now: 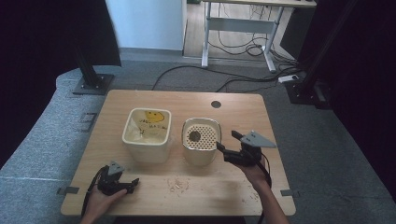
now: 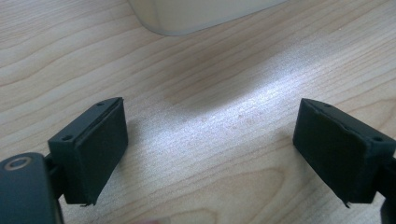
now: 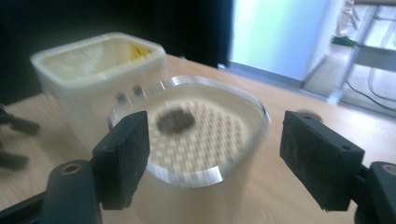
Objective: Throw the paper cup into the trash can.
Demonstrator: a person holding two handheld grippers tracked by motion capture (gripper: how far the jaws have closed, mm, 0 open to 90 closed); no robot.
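The right gripper [image 1: 225, 146] had its jaws parted and empty, lined up beside the rim of the lidded container [image 1: 201, 140], apparently to grasp it. The left gripper [image 1: 133, 183], jaws wide, rested on the counter [image 1: 233, 107], near the open bin [image 1: 146, 134].

A light wooden table [image 1: 140, 98] with rounded corners stands on grey carpet [image 1: 322, 140], with black curtains [image 1: 42, 37] hanging at the left and right. Beyond its far edge, black cables [image 1: 219, 77] trail across the floor toward a white-framed desk [image 1: 238, 28], beside a pale wall panel [image 1: 144, 23]. Black stand bases [image 1: 91, 84] sit off its far corners.
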